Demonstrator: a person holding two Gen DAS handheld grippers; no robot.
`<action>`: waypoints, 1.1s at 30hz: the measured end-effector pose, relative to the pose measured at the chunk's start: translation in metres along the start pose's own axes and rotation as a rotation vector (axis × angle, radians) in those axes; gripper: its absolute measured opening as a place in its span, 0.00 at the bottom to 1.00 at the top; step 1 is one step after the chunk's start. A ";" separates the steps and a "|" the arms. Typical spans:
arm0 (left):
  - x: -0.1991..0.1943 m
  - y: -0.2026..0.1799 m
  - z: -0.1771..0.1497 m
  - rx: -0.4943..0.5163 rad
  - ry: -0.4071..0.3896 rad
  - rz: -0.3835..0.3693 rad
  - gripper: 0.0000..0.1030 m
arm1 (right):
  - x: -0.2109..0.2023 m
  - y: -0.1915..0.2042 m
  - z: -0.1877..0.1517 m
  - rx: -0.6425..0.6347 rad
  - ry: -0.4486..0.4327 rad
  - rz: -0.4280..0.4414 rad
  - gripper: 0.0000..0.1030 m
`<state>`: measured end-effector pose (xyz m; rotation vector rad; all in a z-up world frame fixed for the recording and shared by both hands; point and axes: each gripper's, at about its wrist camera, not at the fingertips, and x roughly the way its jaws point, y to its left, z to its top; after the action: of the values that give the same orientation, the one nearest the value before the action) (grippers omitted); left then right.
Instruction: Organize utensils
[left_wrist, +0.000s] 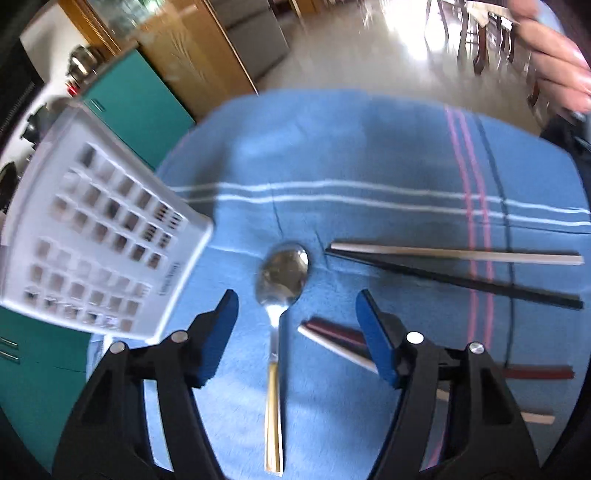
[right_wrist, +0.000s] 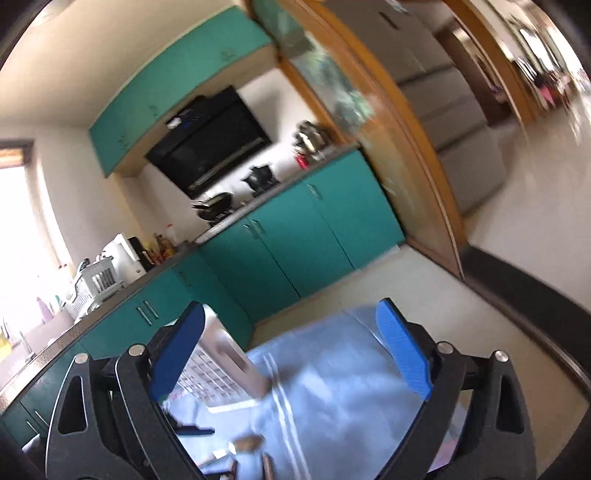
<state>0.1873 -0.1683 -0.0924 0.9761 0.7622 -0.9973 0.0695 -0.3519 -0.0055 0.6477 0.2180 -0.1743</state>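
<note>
A steel spoon (left_wrist: 282, 280) with a gold handle lies on the blue cloth (left_wrist: 369, 155), bowl away from me. My left gripper (left_wrist: 295, 302) is open just above it, one finger on each side of the neck. A white slotted utensil tray (left_wrist: 96, 243) sits at the left. Black and silver chopsticks (left_wrist: 454, 266) lie at the right; a dark red and white pair (left_wrist: 332, 339) lies partly under the right finger. My right gripper (right_wrist: 291, 317) is open and empty, raised over the table, with the tray (right_wrist: 225, 365) and the spoon's bowl (right_wrist: 249, 443) below it.
Teal kitchen cabinets (right_wrist: 295, 236) and a counter with pans stand beyond the table's left edge. A wooden door frame (right_wrist: 406, 155) and pale floor lie behind. The person's hand (left_wrist: 554, 59) shows at the top right of the left wrist view.
</note>
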 end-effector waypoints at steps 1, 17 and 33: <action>0.007 -0.004 0.003 0.001 0.019 0.003 0.59 | 0.002 -0.006 -0.003 0.033 0.027 0.002 0.89; -0.045 0.022 0.015 -0.168 -0.118 0.077 0.05 | 0.003 -0.027 0.010 0.127 0.045 0.029 0.89; -0.214 0.168 0.024 -0.673 -0.907 0.585 0.05 | 0.017 -0.035 0.003 0.166 0.085 0.019 0.89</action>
<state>0.2673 -0.0837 0.1551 0.0728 -0.0006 -0.4994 0.0787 -0.3825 -0.0279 0.8224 0.2810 -0.1478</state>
